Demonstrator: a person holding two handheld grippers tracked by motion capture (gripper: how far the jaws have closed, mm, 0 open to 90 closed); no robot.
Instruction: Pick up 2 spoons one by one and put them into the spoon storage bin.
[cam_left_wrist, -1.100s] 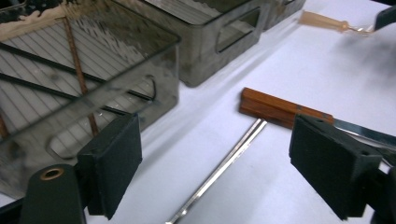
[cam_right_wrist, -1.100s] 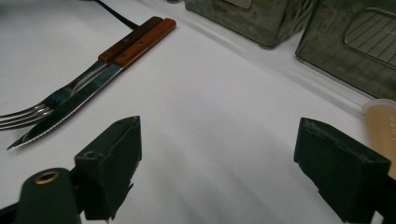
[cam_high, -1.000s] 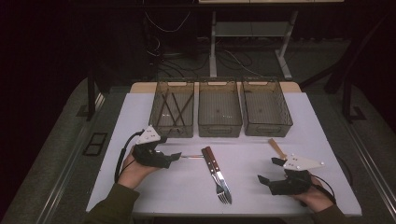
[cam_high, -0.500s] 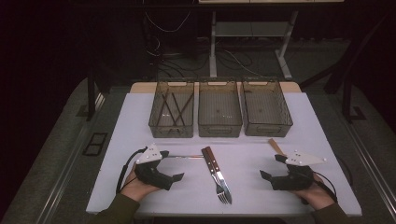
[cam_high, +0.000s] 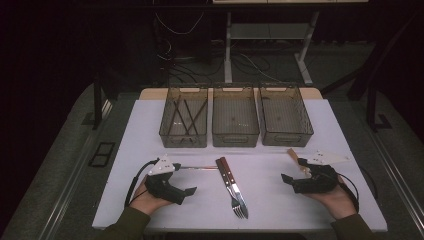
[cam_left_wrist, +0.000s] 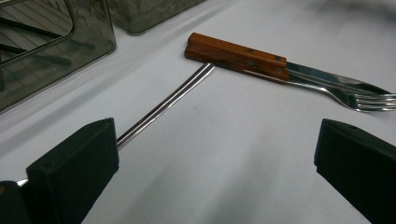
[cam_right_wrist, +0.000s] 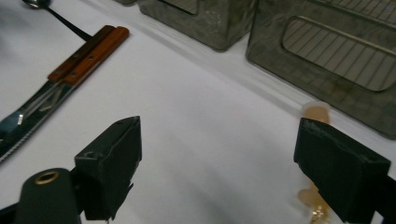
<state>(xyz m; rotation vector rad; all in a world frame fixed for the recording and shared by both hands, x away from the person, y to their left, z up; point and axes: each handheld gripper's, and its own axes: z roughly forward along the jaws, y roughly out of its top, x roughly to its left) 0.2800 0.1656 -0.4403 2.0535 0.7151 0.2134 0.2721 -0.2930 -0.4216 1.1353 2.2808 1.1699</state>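
Left gripper: held low over the white table near its front edge, jaws spread wide, nothing between them. In the left gripper view a metal rod lies on the table and passes just behind the left-hand jaw; contact with that jaw cannot be confirmed. The rod's far end touches the wooden handles of a knife and fork, which lie side by side at the table's centre.

Right gripper: held at the right front of the table, jaws likewise wide apart and empty. A wooden-coloured utensil lies under and beside it; in the right gripper view it is blurred, possibly a spoon, next to the right-hand jaw.

Three mesh bins stand in a row behind. The left bin holds dark sticks; the middle bin and right bin appear empty
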